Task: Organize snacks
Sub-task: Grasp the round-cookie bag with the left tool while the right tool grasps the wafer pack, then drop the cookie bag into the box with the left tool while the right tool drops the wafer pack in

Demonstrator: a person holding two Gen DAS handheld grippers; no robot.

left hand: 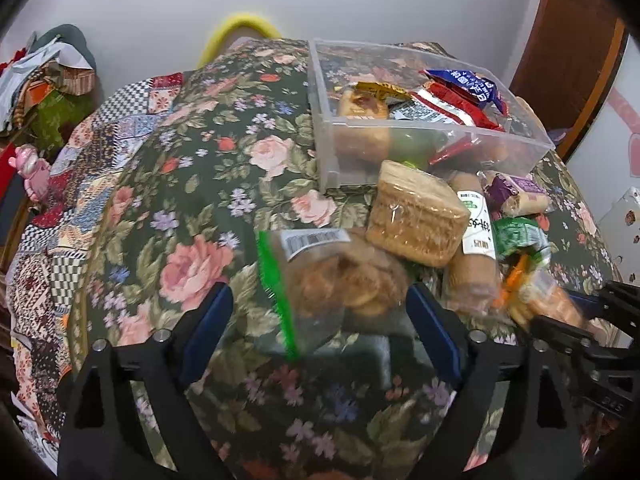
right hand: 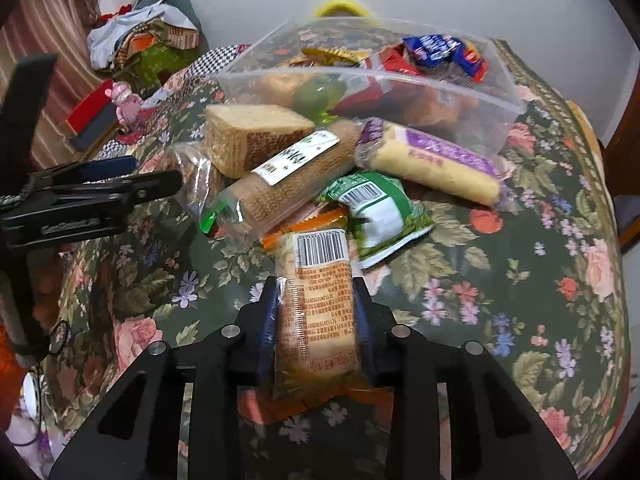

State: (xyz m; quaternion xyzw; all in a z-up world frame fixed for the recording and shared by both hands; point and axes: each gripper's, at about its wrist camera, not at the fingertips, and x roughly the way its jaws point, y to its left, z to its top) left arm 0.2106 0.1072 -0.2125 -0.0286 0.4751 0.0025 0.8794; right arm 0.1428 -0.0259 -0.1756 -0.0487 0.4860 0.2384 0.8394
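Observation:
My right gripper (right hand: 316, 308) is shut on an orange biscuit packet (right hand: 316, 312) with a barcode, held just above the floral cloth. My left gripper (left hand: 320, 316) is open, its jaws either side of a clear cookie bag (left hand: 340, 276) with a green seal strip, not touching it. A clear plastic bin (left hand: 424, 120) holding several snacks stands behind the pile; it also shows in the right wrist view (right hand: 372, 76). A square cracker block (left hand: 416, 216), a long wafer pack (right hand: 288, 176), a purple-labelled roll (right hand: 432, 160) and a green packet (right hand: 376, 208) lie in front of it.
The floral tablecloth (left hand: 192, 208) covers a round table; its left half holds no snacks. A pink toy (left hand: 32, 172) and a heap of bags (left hand: 48, 80) sit beyond the left edge. A wooden door (left hand: 568, 52) stands at the right.

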